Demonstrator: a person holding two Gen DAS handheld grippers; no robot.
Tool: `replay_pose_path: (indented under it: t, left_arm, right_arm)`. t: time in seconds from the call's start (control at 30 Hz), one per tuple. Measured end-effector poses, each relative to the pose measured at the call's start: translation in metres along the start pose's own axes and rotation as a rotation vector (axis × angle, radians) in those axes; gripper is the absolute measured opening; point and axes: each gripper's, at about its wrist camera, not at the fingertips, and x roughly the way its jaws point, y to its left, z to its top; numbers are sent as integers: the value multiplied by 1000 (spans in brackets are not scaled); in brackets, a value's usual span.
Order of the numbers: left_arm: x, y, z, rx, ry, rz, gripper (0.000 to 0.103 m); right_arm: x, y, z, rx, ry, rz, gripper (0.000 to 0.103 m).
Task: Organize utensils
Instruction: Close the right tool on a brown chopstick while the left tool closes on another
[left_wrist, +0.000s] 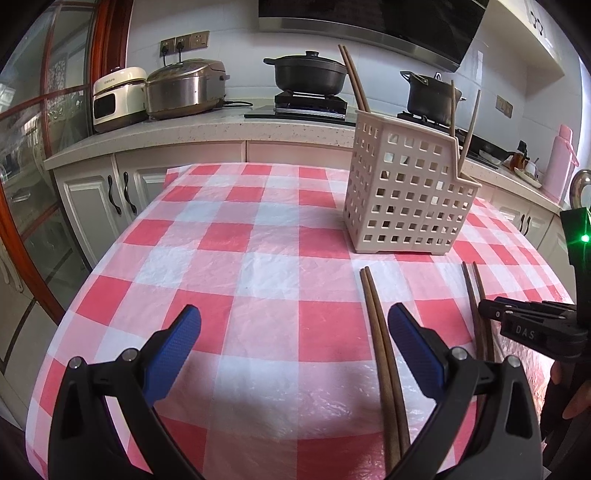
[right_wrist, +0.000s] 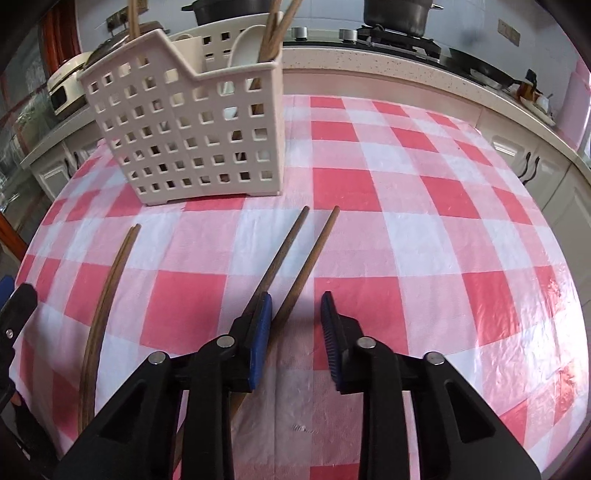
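Observation:
A beige perforated utensil basket (left_wrist: 406, 192) (right_wrist: 184, 129) stands on the red-checked table and holds several wooden chopsticks and a white spoon (right_wrist: 243, 48). One pair of chopsticks (left_wrist: 380, 350) (right_wrist: 107, 295) lies flat between my left gripper's wide open fingers, close to its right pad. My left gripper (left_wrist: 294, 310) holds nothing. A second pair (right_wrist: 295, 254) (left_wrist: 476, 295) lies splayed under my right gripper (right_wrist: 294, 299) (left_wrist: 491, 310). One of its sticks runs between the narrowed pads beside the left one; the other passes outside the left finger. The right pad stands apart from the stick.
Behind the table runs a kitchen counter (left_wrist: 207, 129) with two cookers (left_wrist: 184, 88), two black pots on a stove (left_wrist: 310, 70) and a pink bottle (left_wrist: 559, 162). The table edge curves off at the left and near sides. A hand (left_wrist: 576, 398) shows at the right.

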Motion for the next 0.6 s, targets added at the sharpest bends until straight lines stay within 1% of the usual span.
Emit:
replay_pose_path:
  t: [0.27,0.3,0.33,0.53,0.6]
  left_arm:
    - [0,-1,0,3,5,-2,98]
    - [1,-2,0,4,7,-3,98]
    - [2,-3,0,7,14,-3,98]
    - [14,-12,0,25,83,-24,96]
    - [22,-19,2,49,118,-26,89]
  right_arm:
    - [8,-2,10,-7,-3,-21,23]
    - [8,-1,11,-16,-7,-23,21]
    - [8,-2,11,-25,-8,-22,14]
    - [2,-14,4,-27,-12,14,9]
    - [0,-19,1,-23,-13,29,8]
